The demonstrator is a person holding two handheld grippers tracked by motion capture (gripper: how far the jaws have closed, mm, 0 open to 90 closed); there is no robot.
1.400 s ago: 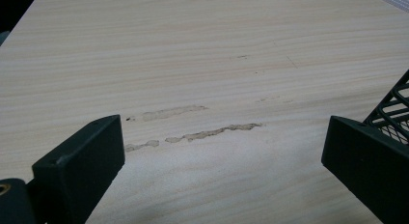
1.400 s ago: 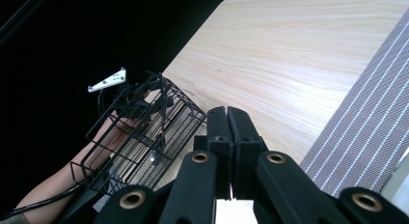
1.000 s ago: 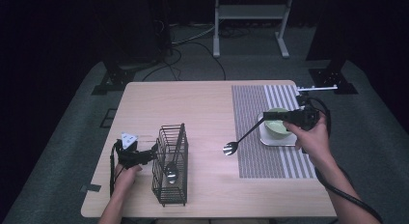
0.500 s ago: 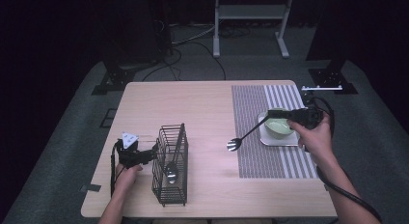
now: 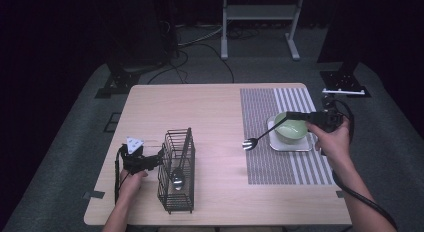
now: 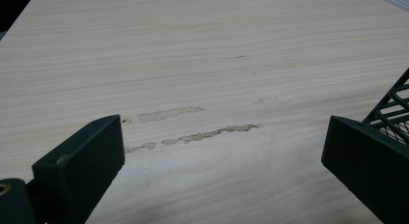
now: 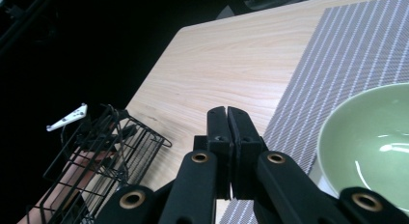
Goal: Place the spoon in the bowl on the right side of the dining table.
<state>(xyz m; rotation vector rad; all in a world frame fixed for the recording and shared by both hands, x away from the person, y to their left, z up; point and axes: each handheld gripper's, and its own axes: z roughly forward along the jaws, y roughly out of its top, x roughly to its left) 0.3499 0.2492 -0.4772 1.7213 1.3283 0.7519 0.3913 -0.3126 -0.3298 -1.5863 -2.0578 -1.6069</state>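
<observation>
Jaws of the right gripper stand pressed together with hardly a slit between them. In the right gripper view nothing shows in the seam, but the high view has a dark-handled spoon running out from their tips, so I judge them clamped on the handle's end. The spoon slopes down and ahead of the jaws, its shiny head low over the near edge of the striped placemat. Just beside and under the jaws sits a green bowl on a white plate.

Held by its far end in so narrow a pinch, the spoon could swivel or slide in the grip if the hand turns quickly, and the head would then drop onto the table. A low sweep could also clip the bowl's rim and nudge it on its plate.

Jaws of the left gripper gape wide with nothing between them, only bare wood below. One jaw is just beside the wire rack; whether it touches, I cannot tell.

Well ahead of the right jaws stands that rack, with another spoon already inside. If this spoon is bound for it, the risk is the head catching on the top wires, which could tip the light rack, since the open left jaws have no hold on it.
</observation>
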